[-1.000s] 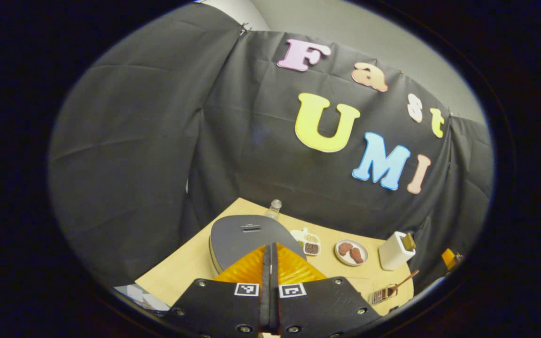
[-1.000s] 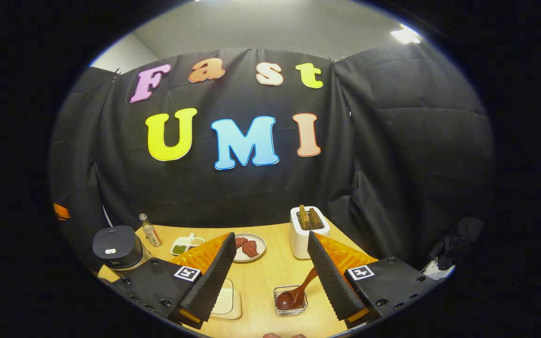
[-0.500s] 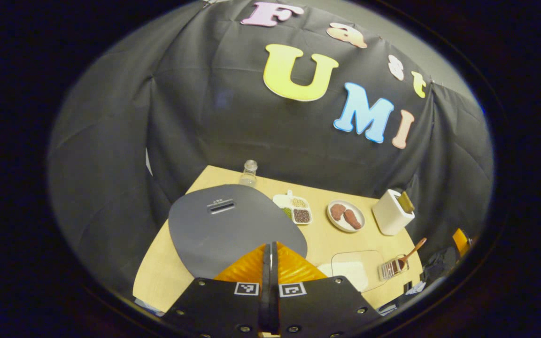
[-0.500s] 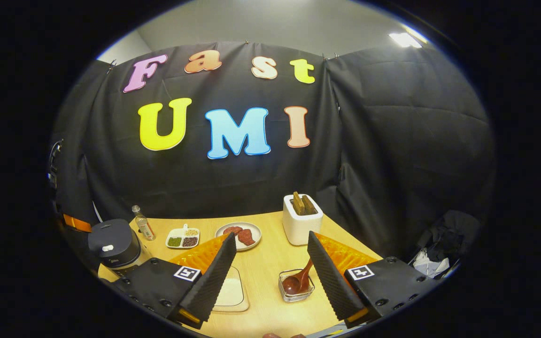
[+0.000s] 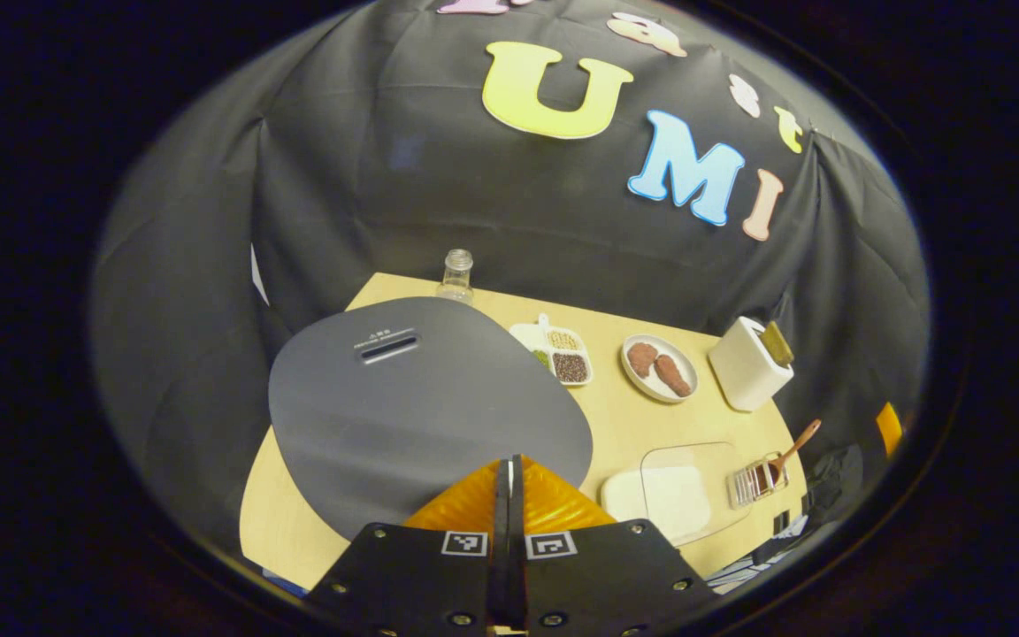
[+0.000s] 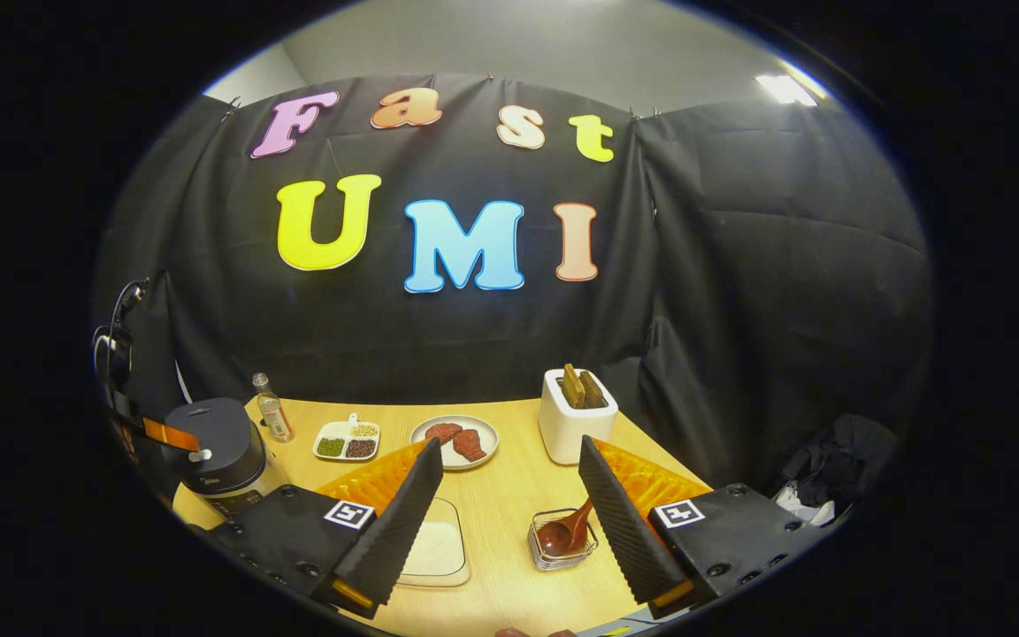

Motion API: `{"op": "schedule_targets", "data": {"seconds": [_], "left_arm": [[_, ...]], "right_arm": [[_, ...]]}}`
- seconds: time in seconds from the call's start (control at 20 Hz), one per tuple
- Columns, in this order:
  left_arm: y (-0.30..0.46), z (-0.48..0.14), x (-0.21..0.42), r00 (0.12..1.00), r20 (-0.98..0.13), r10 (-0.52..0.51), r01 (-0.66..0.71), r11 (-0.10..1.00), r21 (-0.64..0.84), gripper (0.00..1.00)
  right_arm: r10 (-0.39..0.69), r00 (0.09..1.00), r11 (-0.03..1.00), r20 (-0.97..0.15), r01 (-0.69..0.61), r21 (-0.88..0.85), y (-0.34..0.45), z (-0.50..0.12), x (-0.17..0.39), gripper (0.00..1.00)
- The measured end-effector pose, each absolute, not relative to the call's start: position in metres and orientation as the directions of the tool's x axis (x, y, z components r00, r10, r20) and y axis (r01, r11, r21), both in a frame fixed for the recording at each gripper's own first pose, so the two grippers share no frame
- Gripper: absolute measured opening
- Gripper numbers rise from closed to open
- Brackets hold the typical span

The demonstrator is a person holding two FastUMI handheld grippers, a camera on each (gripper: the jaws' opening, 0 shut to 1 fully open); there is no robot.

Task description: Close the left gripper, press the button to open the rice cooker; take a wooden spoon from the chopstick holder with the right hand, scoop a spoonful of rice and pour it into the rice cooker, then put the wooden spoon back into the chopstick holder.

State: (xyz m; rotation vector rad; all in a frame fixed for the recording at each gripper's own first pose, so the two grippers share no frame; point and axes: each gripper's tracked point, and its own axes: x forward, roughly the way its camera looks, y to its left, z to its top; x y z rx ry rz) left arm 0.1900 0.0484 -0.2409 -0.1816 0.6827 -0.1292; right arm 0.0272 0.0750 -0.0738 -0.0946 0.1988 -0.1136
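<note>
The rice cooker's grey lid (image 5: 421,407) lies closed just below and ahead of my left gripper (image 5: 509,473), which is shut with nothing between its fingers. In the right gripper view the dark rice cooker (image 6: 222,456) stands at the table's left end with a small white button (image 6: 200,456) on its front. The left gripper's tip hangs right over it. My right gripper (image 6: 509,464) is open and empty above the table. Between its fingers the wooden spoon (image 6: 567,531) leans in the wire chopstick holder (image 6: 563,548). The rice container (image 6: 434,548) with a clear lid sits to the left of the holder.
A white toaster (image 6: 576,416) with bread, a plate of meat (image 6: 455,441), a divided dish of beans (image 6: 348,440) and a small bottle (image 6: 271,416) line the back of the wooden table (image 6: 509,504). Black cloth walls close in behind and on both sides.
My left gripper has come down and forward over the rice cooker, whose lid now looms much larger. The right gripper stays open, only drifting slightly above the spoon holder.
</note>
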Motion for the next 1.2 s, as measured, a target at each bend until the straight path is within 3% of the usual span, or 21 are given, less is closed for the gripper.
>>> {"op": "schedule_targets", "data": {"seconds": [0.3,0.8,0.85,0.95,1.05,1.2], "left_arm": [[0.049,-0.253,0.182,0.756,-0.647,-0.103,-0.050,0.976,-0.213,0.02],[0.050,-0.258,0.182,0.747,-0.662,-0.056,-0.079,0.982,-0.172,0.02],[0.050,-0.261,0.183,0.744,-0.666,-0.050,-0.085,0.982,-0.169,0.02],[0.050,-0.253,0.184,0.756,-0.654,-0.033,-0.107,0.979,-0.173,0.02],[0.053,-0.234,0.181,0.802,-0.598,0.008,-0.155,0.969,-0.195,0.02],[0.064,-0.171,0.185,0.902,-0.425,0.073,-0.194,0.949,-0.248,0.00]], "right_arm": [[-0.113,0.972,0.993,-0.208,0.102,-0.067,0.051,-0.078,0.054,0.99],[-0.072,0.960,0.996,-0.270,0.058,-0.060,0.028,-0.100,0.067,0.99],[-0.077,0.959,0.996,-0.273,0.063,-0.057,0.024,-0.100,0.066,0.95],[-0.085,0.956,0.996,-0.280,0.076,-0.041,0.015,-0.102,0.064,0.99],[-0.091,0.955,0.996,-0.283,0.087,-0.026,0.009,-0.101,0.066,0.99],[-0.097,0.955,0.995,-0.281,0.094,-0.022,0.004,-0.101,0.066,0.98]]}}
